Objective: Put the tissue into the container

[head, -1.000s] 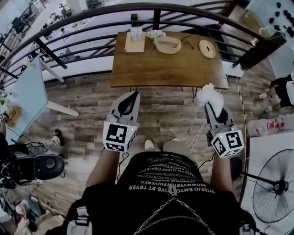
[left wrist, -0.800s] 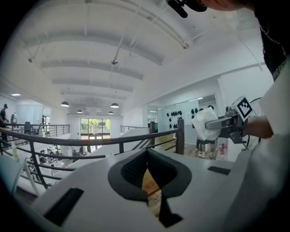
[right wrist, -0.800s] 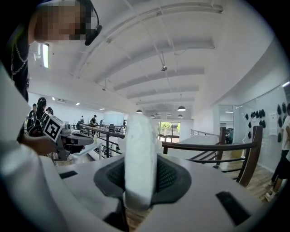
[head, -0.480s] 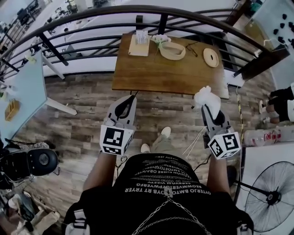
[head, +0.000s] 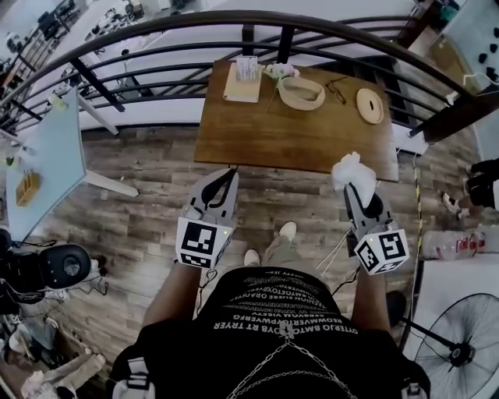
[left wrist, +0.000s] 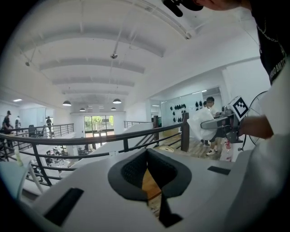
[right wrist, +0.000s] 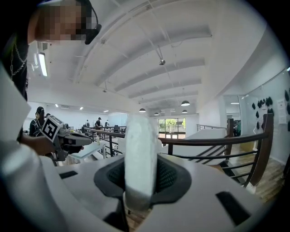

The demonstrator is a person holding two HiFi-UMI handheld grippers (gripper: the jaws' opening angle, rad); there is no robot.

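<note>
Tissue (head: pixel 348 166) was squeezed tight in the right gripper's (head: pixel 355 188) fingers. The left gripper's (head: pixel 230 176) fingers were shut together.

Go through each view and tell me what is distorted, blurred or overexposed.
Head view: fisheye bends the railing into an arc, and the white tissue is nearly blown out. Left gripper view: black vignette at the corners, curved ceiling beams, the left gripper soft up close. Right gripper view: the tissue clamped in the right gripper sits too near the lens and blurs; background is sharper.

Bright, even indoor light; fisheye-warped, dark-vignetted edges.
</note>
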